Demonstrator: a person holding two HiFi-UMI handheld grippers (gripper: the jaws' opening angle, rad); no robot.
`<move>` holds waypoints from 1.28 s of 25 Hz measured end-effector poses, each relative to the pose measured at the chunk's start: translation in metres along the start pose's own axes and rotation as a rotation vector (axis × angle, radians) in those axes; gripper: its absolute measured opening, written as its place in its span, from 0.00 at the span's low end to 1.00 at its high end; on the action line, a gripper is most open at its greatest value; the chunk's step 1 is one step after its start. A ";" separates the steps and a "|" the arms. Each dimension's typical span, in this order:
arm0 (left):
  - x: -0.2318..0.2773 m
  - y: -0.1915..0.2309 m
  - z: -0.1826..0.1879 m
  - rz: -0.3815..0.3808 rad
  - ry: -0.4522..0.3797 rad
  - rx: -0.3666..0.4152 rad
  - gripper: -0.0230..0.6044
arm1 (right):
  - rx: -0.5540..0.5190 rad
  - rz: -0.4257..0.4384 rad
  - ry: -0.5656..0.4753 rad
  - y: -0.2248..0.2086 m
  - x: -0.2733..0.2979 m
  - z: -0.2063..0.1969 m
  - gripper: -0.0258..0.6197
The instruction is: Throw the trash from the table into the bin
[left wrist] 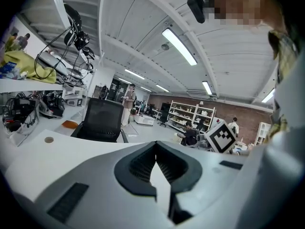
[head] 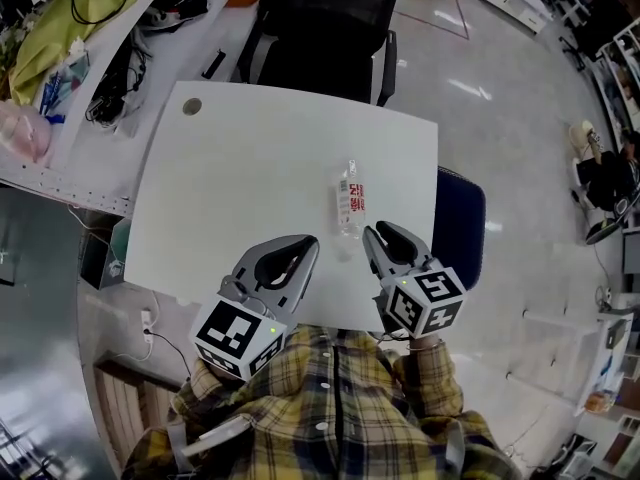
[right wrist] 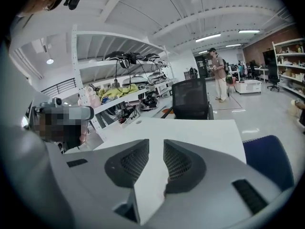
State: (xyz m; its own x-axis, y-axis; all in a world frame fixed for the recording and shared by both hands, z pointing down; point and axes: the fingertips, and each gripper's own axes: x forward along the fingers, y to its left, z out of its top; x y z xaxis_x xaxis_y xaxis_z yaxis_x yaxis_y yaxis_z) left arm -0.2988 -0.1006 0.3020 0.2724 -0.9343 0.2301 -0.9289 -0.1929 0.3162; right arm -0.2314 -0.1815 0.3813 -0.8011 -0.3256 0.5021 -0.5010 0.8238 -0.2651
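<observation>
Bottle of clear plastic with a red-printed label lies on its side on the smooth white surface. It is just ahead of the right gripper's fingers and ahead and to the right of the left gripper's.

Only the head view shows the bottle; both gripper views look over it to the far room. In the left gripper view the ribbed dark pads of the left gripper meet at the tips, fingers together. In the right gripper view the right gripper has its fingers slightly apart, with a narrow gap holding nothing but bare surface.

The surface has rounded corners and a round grommet far left of the fingers. Its right edge runs just beside the right fingers, with a blue seat past it. A black mesh chair stands at the far edge. Bare surface spreads left of the bottle.
</observation>
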 end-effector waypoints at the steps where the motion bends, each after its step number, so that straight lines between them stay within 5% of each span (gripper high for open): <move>1: 0.000 0.003 -0.001 0.002 0.003 -0.003 0.05 | 0.001 -0.002 0.008 -0.001 0.004 -0.001 0.16; 18: -0.009 0.052 -0.028 0.028 0.069 -0.058 0.05 | 0.098 -0.048 0.176 -0.031 0.075 -0.068 0.52; 32: -0.012 0.075 -0.044 0.031 0.105 -0.061 0.05 | 0.159 -0.129 0.276 -0.063 0.115 -0.118 0.54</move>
State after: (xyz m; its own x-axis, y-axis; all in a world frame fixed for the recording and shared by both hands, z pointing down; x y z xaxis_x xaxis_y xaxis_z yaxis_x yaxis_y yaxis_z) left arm -0.3612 -0.0907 0.3633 0.2719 -0.9021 0.3351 -0.9211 -0.1431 0.3621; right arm -0.2531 -0.2162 0.5531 -0.6202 -0.2666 0.7377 -0.6545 0.6942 -0.2994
